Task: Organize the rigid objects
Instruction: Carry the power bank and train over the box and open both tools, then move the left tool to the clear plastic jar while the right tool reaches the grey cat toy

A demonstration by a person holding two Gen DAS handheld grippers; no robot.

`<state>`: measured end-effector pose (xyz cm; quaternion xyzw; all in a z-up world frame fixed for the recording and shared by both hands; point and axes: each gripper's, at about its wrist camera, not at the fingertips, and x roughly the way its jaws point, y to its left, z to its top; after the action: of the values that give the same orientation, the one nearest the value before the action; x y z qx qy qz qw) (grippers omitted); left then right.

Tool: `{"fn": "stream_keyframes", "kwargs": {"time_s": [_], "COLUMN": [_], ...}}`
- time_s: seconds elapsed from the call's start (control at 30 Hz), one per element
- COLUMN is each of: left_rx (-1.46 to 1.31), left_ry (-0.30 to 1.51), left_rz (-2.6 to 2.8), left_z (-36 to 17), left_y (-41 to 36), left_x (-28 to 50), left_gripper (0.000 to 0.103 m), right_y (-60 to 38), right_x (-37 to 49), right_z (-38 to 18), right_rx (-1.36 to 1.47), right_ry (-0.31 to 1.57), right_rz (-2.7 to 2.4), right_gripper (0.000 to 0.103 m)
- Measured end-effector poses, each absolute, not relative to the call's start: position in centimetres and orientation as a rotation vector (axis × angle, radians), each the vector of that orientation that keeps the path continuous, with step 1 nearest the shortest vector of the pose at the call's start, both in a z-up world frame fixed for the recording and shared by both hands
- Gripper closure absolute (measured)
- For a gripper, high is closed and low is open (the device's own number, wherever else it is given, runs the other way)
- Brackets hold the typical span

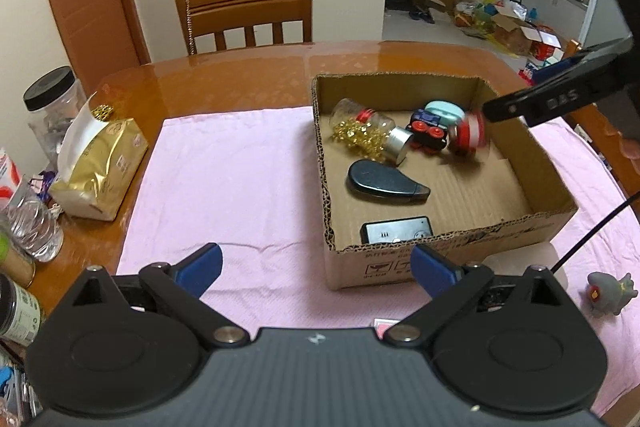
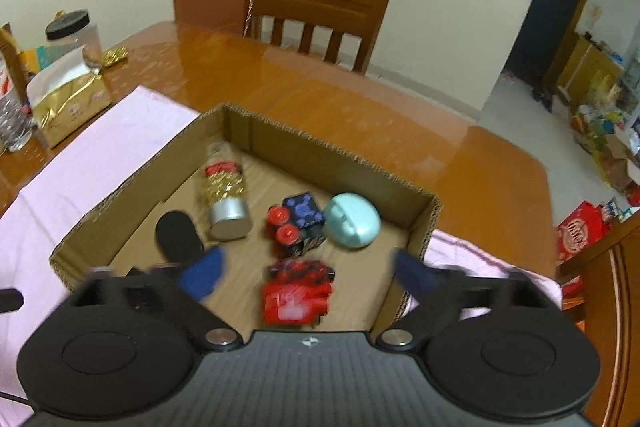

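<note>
A shallow cardboard box (image 1: 556,215) (image 2: 120,187) sits on a pink cloth (image 1: 240,179). In it lie a glass jar of gold beads (image 1: 368,131) (image 2: 224,187), a toy train (image 1: 428,131) (image 2: 300,219), a mint round case (image 1: 444,109) (image 2: 352,221), a dark teardrop-shaped object (image 1: 384,181) (image 2: 178,237), a black-and-silver device (image 1: 398,229) and a blurred red toy (image 1: 468,135) (image 2: 298,293). My right gripper (image 2: 308,277) is open above the red toy, not touching it. My left gripper (image 1: 316,267) is open and empty over the cloth, by the box's front left corner.
A small grey figure (image 1: 608,293) lies on the cloth right of the box. A gold bag (image 1: 100,167), a plastic jar (image 1: 52,107) and bottles stand at the table's left. A wooden chair (image 1: 248,11) is behind the table. A black cable (image 1: 592,231) crosses at right.
</note>
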<state>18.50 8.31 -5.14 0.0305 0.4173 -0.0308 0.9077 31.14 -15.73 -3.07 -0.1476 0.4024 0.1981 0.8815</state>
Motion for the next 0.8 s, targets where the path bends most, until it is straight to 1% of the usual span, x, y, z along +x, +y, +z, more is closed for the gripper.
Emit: {"fn": "stream_keyframes", "kwargs": {"time_s": [0.3,0.6,0.8], "left_rx": [0.073,0.075,0.099], "left_ry": [0.859,0.865,0.874], "left_rz": [-0.093,-0.191,-0.238], "left_z": [-5.5,-6.1,-6.7], "left_y": [7.6,6.9,5.1], "left_x": [16.9,14.7,12.8], "left_gripper": [0.003,0.003,0.003], "right_y": [-17.5,-19.4,-20.1], "right_x": [26.4,18.6,14.5], "right_z": [-2.8,-5.8,-7.8], "right_rx": [-0.25,-0.145,-0.219], "right_ry": [0.852,0.935,0.93], "right_rz": [0.342,0.29,0.243], "right_gripper": [0.0,0.0,0.0]}}
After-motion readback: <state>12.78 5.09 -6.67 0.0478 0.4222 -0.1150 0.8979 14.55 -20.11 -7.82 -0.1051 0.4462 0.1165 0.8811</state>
